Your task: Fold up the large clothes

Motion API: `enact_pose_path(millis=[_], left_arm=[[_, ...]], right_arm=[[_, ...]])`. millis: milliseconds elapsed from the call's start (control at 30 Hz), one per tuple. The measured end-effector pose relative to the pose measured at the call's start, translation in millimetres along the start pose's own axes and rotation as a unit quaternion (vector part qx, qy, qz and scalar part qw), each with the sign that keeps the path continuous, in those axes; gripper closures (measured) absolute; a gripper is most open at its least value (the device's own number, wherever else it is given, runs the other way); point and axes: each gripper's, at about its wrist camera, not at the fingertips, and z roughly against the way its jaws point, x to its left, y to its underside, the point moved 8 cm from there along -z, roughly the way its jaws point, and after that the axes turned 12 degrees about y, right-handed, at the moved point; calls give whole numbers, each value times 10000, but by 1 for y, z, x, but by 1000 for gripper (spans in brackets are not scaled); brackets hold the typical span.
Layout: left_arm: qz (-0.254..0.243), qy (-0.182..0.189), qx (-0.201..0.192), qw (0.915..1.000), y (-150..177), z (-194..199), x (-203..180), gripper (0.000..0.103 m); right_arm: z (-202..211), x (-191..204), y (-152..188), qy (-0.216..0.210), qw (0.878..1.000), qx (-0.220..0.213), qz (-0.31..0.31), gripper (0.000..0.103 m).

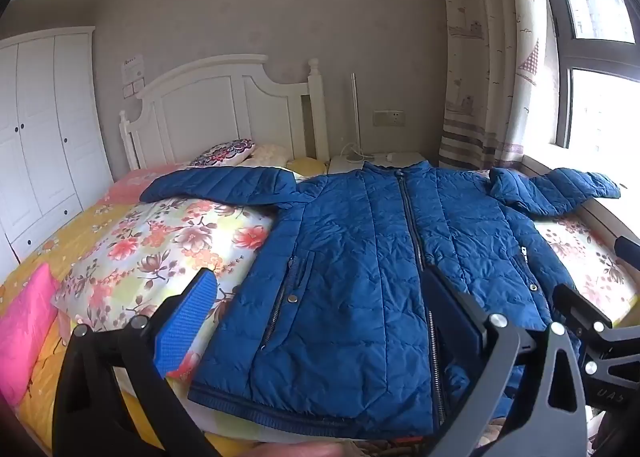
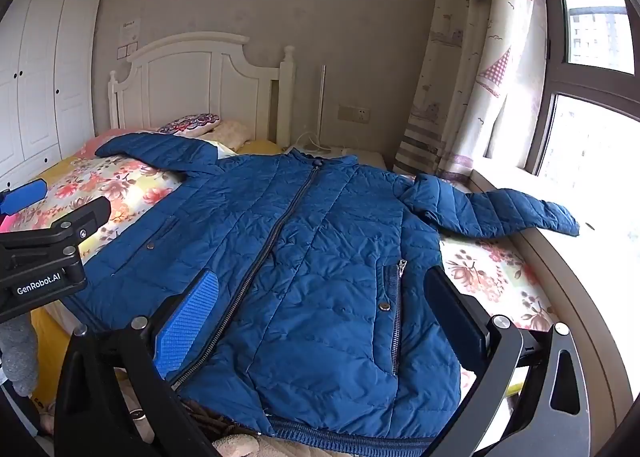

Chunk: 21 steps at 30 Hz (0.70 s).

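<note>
2 pairs of tongs hang over a bed [image 1: 72, 233] where a blue quilted puffer jacket [image 1: 360, 257] lies spread flat, front up and zipped, hem toward the cameras and collar toward the headboard [image 1: 216, 105].

In the left wrist view, a white wardrobe [image 1: 44, 129] fills the 9 o'clock edge. A pink cushion [image 1: 24, 329] sits at 8 o'clock on the yellow sheet, beside a floral quilt [image 1: 160, 241] under the jacket's left half. The jacket's left sleeve [image 1: 216, 185] stretches out toward 10 o'clock across the quilt. The left tongs [image 1: 320, 321] are spread wide above the hem, touching nothing: the blue-padded finger [image 1: 186, 325] hangs over the quilt just off the jacket's edge, the dark finger [image 1: 452, 309] over the zipper [image 1: 416, 241]. Part of the right tongs' black frame shows at 4 o'clock. A patterned curtain [image 1: 488, 57] and a window [image 1: 600, 97] stand at 2 o'clock.

In the right wrist view, the left tongs' frame, marked GenRobot.AI, juts in at 9 o'clock. The right tongs [image 2: 324, 317] are likewise spread wide and empty above the jacket's right half, 1 finger near the zipper and the other past the pocket [image 2: 394, 297]. The right sleeve [image 2: 500, 209] reaches toward 3 o'clock, its cuff resting on the windowsill [image 2: 568, 257].
</note>
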Motion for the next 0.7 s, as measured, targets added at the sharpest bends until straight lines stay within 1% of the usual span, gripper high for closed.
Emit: enact_pose_path(millis=[200, 233, 433, 600, 700], left_arm=[[-23, 21, -7, 10000, 0, 2, -2, 2], [-27, 23, -9, 10000, 0, 3, -3, 2], [15, 26, 40, 10000, 1, 1, -2, 2], [28, 20, 61, 10000, 8, -1, -4, 2], [43, 31, 77, 10000, 7, -2, -2, 2]], right_arm=[[4, 5, 2, 9, 10000, -1, 40, 5], [1, 1, 0, -28, 10000, 31, -31, 5], [1, 1, 0, -26, 10000, 58, -13, 5], [0, 1, -5, -39, 10000, 53, -10, 5], [-2, -2, 1, -61, 10000, 40, -54, 5]])
